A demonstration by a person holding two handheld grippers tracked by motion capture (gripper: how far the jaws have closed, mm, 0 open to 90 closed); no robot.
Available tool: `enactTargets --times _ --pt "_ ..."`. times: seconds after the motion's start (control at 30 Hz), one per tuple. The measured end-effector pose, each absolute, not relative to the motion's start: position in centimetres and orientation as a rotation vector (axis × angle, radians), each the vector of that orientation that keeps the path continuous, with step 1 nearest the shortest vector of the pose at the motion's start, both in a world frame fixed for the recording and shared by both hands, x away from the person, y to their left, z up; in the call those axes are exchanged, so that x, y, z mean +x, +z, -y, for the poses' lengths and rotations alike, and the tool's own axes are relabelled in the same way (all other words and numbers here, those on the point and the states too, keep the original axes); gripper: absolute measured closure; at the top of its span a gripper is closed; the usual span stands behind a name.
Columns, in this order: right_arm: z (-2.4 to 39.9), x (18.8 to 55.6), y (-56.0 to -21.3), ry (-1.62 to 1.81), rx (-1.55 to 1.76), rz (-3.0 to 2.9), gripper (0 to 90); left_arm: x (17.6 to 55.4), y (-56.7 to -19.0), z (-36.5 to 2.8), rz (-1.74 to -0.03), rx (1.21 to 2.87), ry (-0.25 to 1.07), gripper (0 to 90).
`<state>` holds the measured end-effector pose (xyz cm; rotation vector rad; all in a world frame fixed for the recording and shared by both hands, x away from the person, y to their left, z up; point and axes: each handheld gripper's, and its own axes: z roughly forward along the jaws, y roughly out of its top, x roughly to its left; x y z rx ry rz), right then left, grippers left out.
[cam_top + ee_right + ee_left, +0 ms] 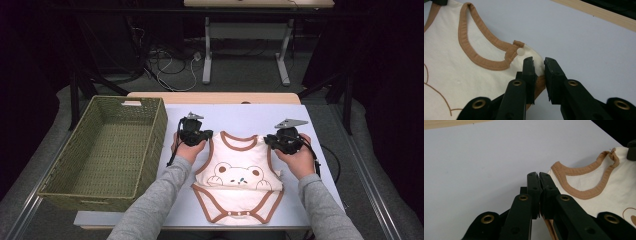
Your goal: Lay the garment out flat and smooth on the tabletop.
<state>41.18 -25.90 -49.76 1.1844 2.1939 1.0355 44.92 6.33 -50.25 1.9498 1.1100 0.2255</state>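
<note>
A cream baby bodysuit (237,162) with brown trim and a bear print lies on the pale table (240,116), neck opening toward the far side. My left gripper (208,138) holds its left shoulder. In the left gripper view the jaws (539,175) are pressed together on the edge of the bodysuit (614,185). My right gripper (268,140) holds the other shoulder. In the right gripper view its jaws (539,62) pinch a fold of the bodysuit (449,65) just beside a white snap (520,51). The crotch end with its snaps rests near the table's front edge.
A large woven green basket (159,131) stands with nothing in it at the left, against the table. Bare tabletop (320,165) stretches behind and to the right of the garment. Beyond the table are a desk frame (207,55) and cables on the floor.
</note>
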Motion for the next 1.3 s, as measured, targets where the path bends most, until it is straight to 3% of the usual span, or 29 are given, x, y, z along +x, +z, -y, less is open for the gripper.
enactTargets --times 0.7,1.3 --pt "25.2 46.2 -47.3 0.99 1.204 -2.147 78.8 49.3 -48.1 -6.1 -1.12 1.866 0.32 87.7" --pt "25.1 47.8 -43.3 1.028 1.172 -2.022 78.9 51.3 -42.8 -6.2 -1.102 1.781 0.416 87.8"
